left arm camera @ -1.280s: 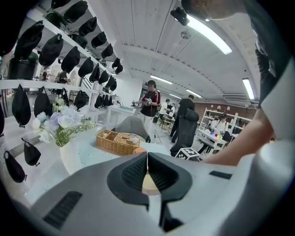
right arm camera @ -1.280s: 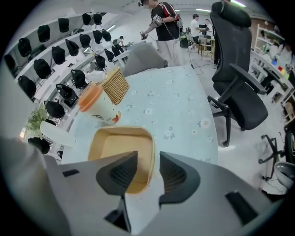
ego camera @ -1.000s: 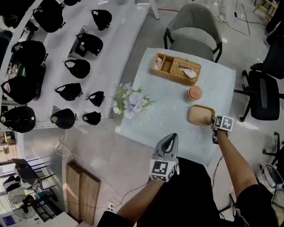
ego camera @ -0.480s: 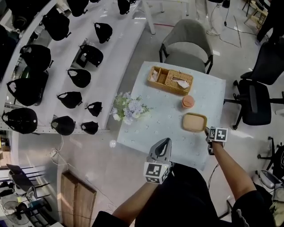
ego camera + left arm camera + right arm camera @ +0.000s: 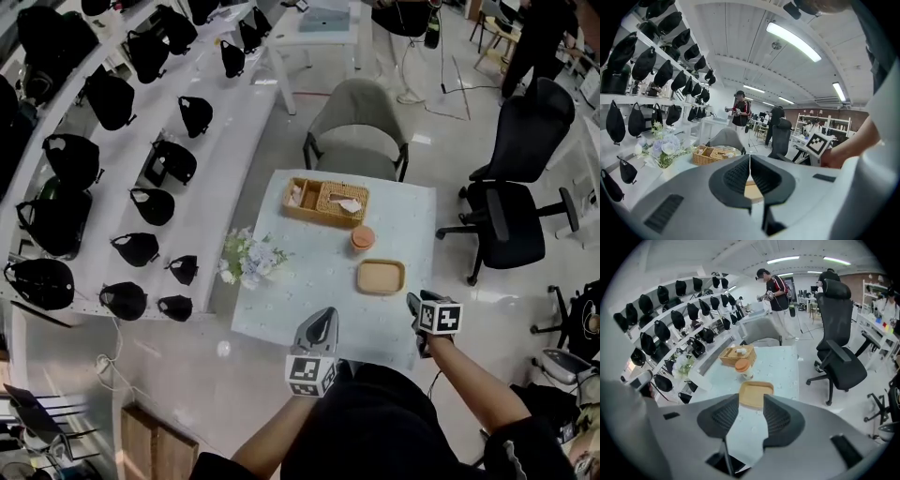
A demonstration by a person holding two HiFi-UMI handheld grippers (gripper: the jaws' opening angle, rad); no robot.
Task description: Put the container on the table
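Centre frame, you face a wicker basket [image 5: 326, 201] holding tissues, with a bouquet [image 5: 248, 260] of pale flowers to its lower left. A grey chair [image 5: 359, 117] stands above them and a black office chair [image 5: 511, 202] at right. Black bags [image 5: 150, 206] line the white shelves [image 5: 220, 141] at left.

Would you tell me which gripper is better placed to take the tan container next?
Right: the right gripper sits nearer the tan container, jaws apart and facing it; the left gripper is shut.

Tan container [image 5: 381, 277], pale blue dotted table [image 5: 309, 292], orange-lidded jar [image 5: 363, 238]
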